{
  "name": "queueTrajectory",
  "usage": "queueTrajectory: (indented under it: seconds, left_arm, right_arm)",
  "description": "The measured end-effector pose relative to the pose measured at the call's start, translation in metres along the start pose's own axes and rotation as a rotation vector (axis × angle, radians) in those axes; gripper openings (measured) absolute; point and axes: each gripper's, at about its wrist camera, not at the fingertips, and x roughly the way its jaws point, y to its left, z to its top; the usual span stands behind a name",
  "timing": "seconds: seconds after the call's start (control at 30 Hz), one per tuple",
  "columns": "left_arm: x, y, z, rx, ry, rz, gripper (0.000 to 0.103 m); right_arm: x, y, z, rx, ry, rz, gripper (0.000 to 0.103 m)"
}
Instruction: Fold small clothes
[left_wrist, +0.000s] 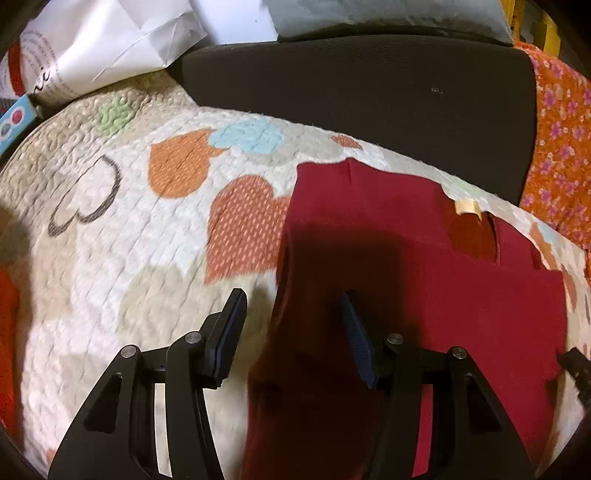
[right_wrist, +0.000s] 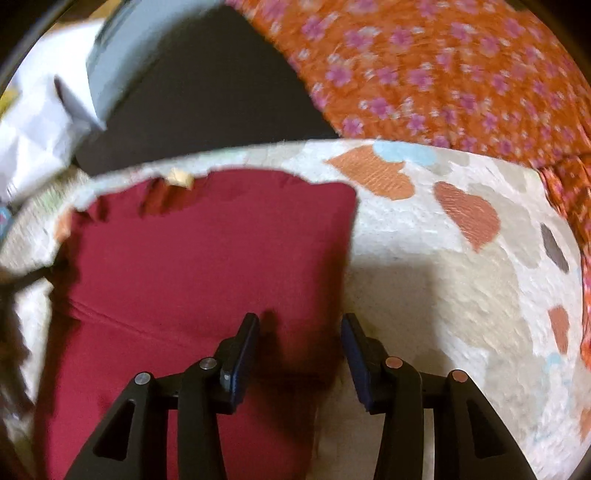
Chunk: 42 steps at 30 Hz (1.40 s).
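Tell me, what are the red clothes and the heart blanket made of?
Red garment: looks like a soft, matte knit, maybe cotton; it lies limp and smooth, with a stitched seam and no shine. Heart blanket: looks like quilted cotton; its surface is puffy and bumpy with stitch lines, and the hearts look printed or sewn on. I cannot tell which.
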Motion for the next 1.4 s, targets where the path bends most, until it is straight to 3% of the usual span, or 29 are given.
queueTrajectory:
  seconds: [0.07,0.17,0.3,0.5,0.73,1.0,1.13,1.4]
  left_arm:
    - [-0.016,-0.002,-0.008,0.023,-0.005,0.022,0.053]
    - [-0.040,-0.006,-0.018,0.054,-0.032,0.044,0.053]
    - [-0.082,-0.004,-0.041,0.057,-0.081,0.042,0.053]
    - [-0.118,-0.007,-0.069,0.101,-0.139,0.077,0.053]
    - [-0.143,-0.013,-0.102,0.144,-0.149,0.072,0.053]
    - [-0.148,-0.014,-0.122,0.154,-0.114,0.050,0.053]
    - [-0.150,-0.010,-0.130,0.152,-0.093,0.034,0.066]
    - [-0.162,0.020,-0.155,0.108,0.018,-0.065,0.068]
  right_arm:
    - [0.001,-0.001,-0.008,-0.025,0.014,-0.020,0.045]
    - [0.032,-0.009,-0.019,-0.009,0.136,-0.016,0.045]
    - [-0.002,-0.018,-0.023,0.090,0.072,0.056,0.045]
    - [-0.061,0.006,-0.057,0.021,0.034,0.130,0.045]
    - [-0.094,0.022,-0.102,-0.003,0.029,0.189,0.045]
    - [-0.092,0.021,-0.129,-0.025,0.085,0.218,0.045]
    - [-0.096,0.021,-0.139,-0.029,0.092,0.227,0.046]
    - [-0.102,0.013,-0.168,-0.034,0.156,0.245,0.053]
